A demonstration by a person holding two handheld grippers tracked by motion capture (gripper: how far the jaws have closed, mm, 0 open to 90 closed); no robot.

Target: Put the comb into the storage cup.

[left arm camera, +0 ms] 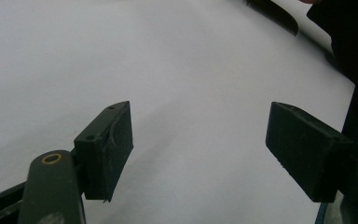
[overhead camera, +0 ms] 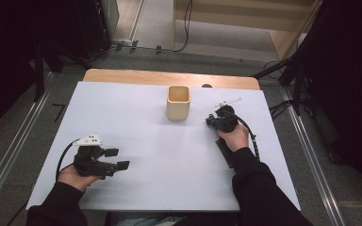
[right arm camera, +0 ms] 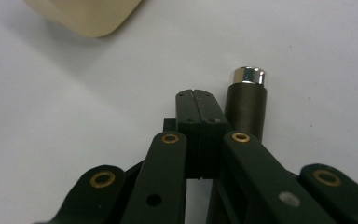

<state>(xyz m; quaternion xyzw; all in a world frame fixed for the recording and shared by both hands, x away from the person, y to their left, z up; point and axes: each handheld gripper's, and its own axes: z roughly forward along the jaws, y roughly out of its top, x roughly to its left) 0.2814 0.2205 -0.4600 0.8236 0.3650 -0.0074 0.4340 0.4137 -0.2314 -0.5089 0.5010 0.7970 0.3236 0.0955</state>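
Note:
My right gripper (right arm camera: 196,95) is shut, its two black jaws pressed together with nothing between them, just above the white tabletop (overhead camera: 160,155). A dark cylinder with a shiny chrome cap (right arm camera: 247,105) lies on the table right beside the jaws, outside them. In the high view the right gripper (overhead camera: 212,120) sits just right of a cream square cup (overhead camera: 178,102), whose corner (right arm camera: 86,16) also shows in the right gripper view. My left gripper (overhead camera: 120,158) rests at the front left, its jaws wide apart (left arm camera: 198,126) over bare white surface.
A dark, long object (overhead camera: 225,151) lies on the table under the right wrist. The white board sits on a wooden table whose far edge (overhead camera: 169,77) shows behind it. Cables and dark stands lie on the floor around.

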